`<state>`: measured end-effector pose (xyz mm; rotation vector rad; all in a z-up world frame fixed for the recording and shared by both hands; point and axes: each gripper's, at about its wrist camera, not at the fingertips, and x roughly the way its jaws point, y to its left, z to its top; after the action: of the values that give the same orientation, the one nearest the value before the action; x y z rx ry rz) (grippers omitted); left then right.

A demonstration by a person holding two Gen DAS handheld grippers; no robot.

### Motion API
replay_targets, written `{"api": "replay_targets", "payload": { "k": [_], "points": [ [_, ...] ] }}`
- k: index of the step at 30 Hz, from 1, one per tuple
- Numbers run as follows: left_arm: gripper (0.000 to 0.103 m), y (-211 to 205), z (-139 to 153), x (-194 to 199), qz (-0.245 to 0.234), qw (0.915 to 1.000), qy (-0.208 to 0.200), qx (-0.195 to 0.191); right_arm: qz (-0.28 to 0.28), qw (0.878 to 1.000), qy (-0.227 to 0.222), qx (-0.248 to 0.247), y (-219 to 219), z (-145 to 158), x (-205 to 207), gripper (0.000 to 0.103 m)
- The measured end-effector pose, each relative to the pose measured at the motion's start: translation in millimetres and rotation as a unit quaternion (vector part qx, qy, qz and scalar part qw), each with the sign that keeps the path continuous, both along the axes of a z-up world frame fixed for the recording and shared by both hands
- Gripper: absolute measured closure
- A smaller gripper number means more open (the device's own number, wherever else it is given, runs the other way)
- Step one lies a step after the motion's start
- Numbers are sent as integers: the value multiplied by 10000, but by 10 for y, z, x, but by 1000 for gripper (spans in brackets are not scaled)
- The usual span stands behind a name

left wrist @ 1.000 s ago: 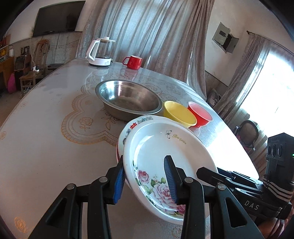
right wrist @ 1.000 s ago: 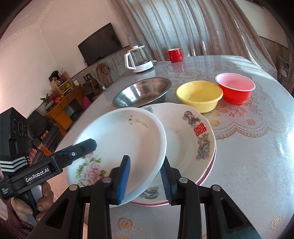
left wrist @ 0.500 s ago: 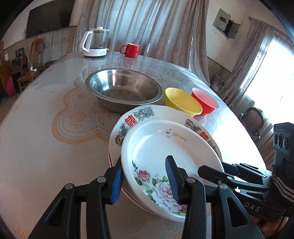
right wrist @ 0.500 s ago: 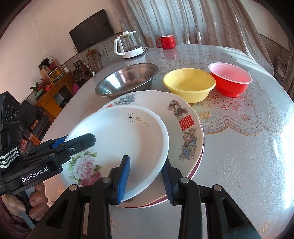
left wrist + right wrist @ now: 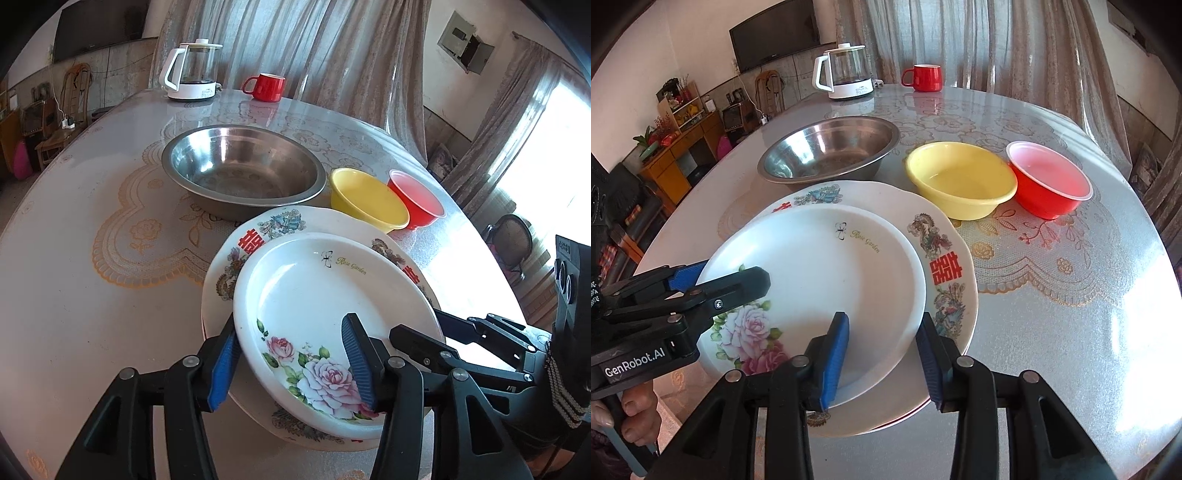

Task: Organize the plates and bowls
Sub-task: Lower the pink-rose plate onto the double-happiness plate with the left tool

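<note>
Left wrist: rose plate (image 5: 317, 295) rim between fingers (image 5: 356, 360).

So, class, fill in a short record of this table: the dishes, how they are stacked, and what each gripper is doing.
top plate: rose plate, lying on the stack
under it: dragon plate
bowls: steel bowl, yellow bowl, red bowl, unstacked
left gripper: jaws just opening, astride the rose plate's rim
right gripper: jaws apart around that plate's rim
far edge: kettle, red mug
</note>
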<state>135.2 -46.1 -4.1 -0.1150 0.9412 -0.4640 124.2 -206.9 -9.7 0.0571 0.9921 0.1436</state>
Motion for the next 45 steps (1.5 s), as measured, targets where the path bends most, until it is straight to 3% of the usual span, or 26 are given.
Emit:
{"api": "replay_targets", "payload": {
  "k": [5,8,16,22,29,45],
  "points": [
    [47,3,2,11,13,9997,219,-105,150,9974,44,-698,136,12,26,65],
    [47,6,7,-6,25,9998,196,-99,168,9960,48,-875,156,10,17,64],
    [47,57,33,-103,-44,9998,150,-120,28,9984,-20,-571,81,31,-31,64],
    [46,93,63,-204,-15,10000,7,-40,-214,9997,-144,42,-59,52,-93,64],
    [46,253,94,-250,284,9995,-89,-60,-436,9972,-431,419,-160,93,-127,64],
    [45,544,31,-404,856,9956,-235,297,-397,9975,-461,355,-102,11,-135,64]
  ]
}}
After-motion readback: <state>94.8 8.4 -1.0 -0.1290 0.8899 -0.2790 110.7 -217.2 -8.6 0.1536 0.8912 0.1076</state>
